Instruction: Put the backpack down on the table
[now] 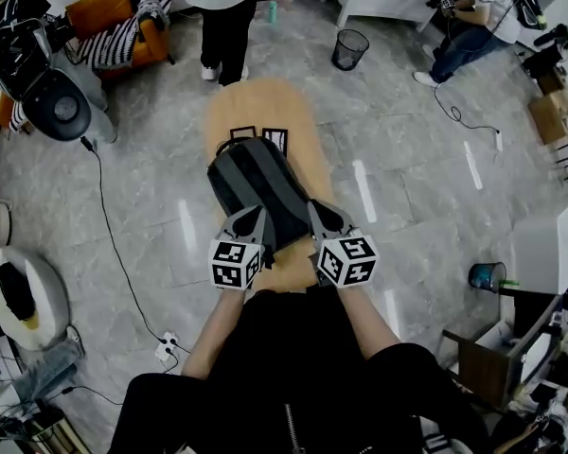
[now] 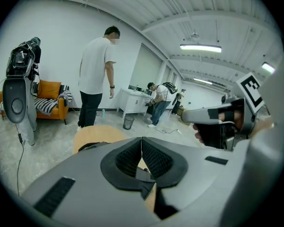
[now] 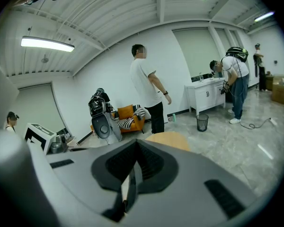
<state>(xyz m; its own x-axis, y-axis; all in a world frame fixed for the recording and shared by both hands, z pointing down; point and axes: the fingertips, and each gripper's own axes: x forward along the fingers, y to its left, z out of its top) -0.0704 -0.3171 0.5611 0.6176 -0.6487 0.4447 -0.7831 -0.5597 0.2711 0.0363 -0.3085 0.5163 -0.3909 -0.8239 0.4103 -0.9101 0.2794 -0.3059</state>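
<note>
So the dark grey fabric backpack (image 1: 256, 183) lies flat along the middle of the light wooden oval table (image 1: 265, 107). The left gripper (image 1: 250, 223) and right gripper (image 1: 324, 219) cover its near end, both pinched tight on a thin dark bit of it. Strap or fabric, can't tell. The table's near edge is mostly hidden too.

The person wears a black top (image 1: 293, 367) with short sleeves and a zip (image 1: 290, 426). The left gripper (image 1: 251, 218) and the right gripper (image 1: 323, 218) are grey, with black pads (image 2: 154, 157) and a white cube (image 1: 235, 263) with black squares.
</note>
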